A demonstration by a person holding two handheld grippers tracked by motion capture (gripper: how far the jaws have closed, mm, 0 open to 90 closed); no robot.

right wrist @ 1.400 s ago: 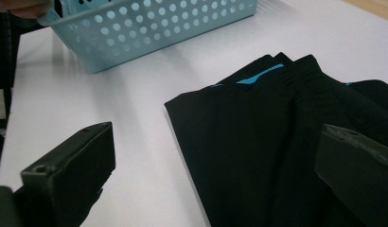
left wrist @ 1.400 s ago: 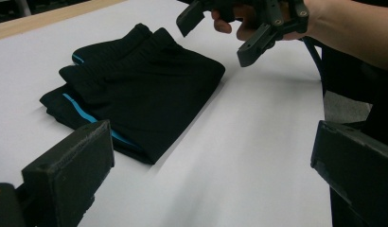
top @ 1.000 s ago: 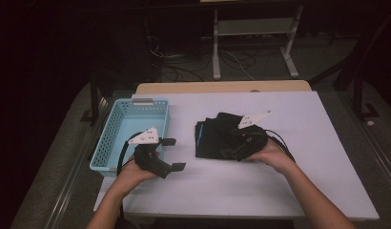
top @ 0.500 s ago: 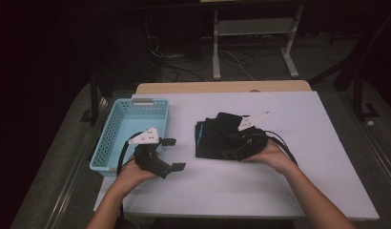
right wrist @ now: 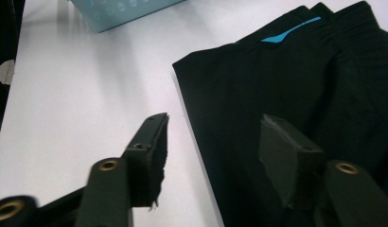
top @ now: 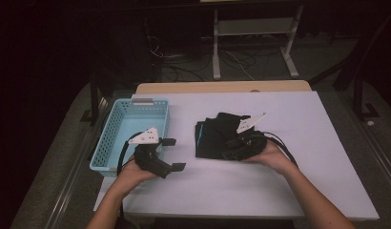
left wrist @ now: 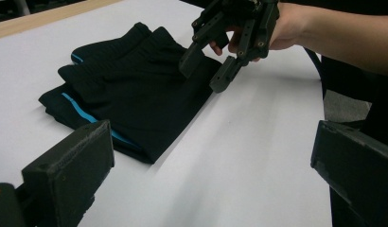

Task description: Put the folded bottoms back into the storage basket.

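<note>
Seemingly folded black garment [top: 217,138], right claw [top: 230,148] open over it

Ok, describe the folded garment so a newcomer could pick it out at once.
Start at the white table and find the light blue basket at its left edge. To the right of the basket, near the table's middle, lies the folded black garment, with the right gripper open at its near edge. It is the only cloth item there, black with a thin bright blue stripe.

High view looks down, gripper views close, sharing black garment [top: 215,138]
</note>
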